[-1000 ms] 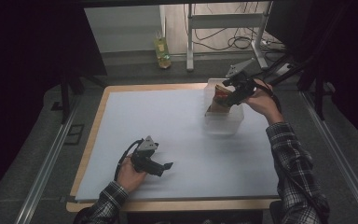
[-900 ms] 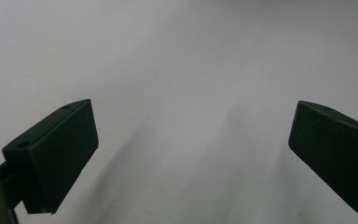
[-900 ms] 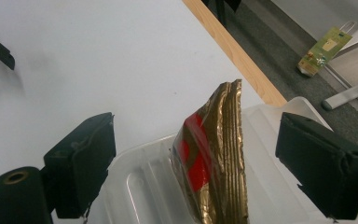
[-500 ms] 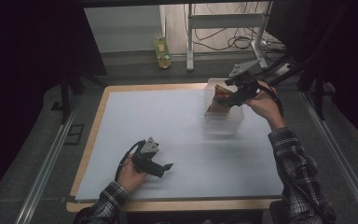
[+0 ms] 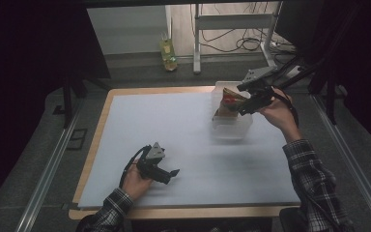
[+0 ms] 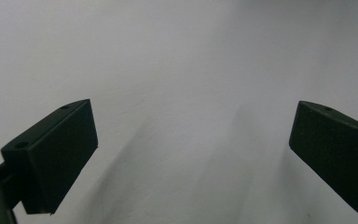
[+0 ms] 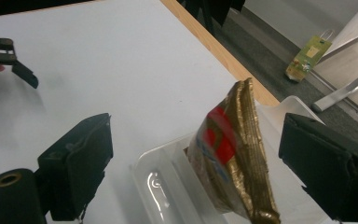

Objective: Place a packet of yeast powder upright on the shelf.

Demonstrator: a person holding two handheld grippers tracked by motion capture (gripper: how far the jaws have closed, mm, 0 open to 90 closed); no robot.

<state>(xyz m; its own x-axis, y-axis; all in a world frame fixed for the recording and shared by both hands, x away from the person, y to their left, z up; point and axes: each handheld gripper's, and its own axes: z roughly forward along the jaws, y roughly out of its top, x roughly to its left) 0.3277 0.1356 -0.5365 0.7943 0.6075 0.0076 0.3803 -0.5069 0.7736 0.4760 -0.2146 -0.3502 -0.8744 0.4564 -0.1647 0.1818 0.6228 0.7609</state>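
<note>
A gold snack bag (image 5: 227, 104) with a red label stands on end in a clear plastic tub (image 5: 232, 129) at the far right of the white table. My right gripper (image 5: 245, 104) hovers just right of it, open. In the right gripper view the bag (image 7: 233, 158) rises between the wide jaws of that gripper (image 7: 198, 128), and neither pad touches it; the tub (image 7: 161, 182) lies below. My left gripper (image 5: 171, 174) rests on the table near the front left, open, with nothing but bare white surface between the jaws (image 6: 193, 116).
The table (image 5: 125, 145) has a wooden rim (image 7: 223, 60). A yellow-green carton (image 5: 168, 53) stands on the floor beyond the far edge, beside metal frame legs (image 5: 196, 43) and cables. My left gripper (image 7: 9, 60) shows far off in the right gripper view.
My right gripper has drawn back a little to the right and upward from the bag. The bag stays in the tub. The left gripper has not moved.
</note>
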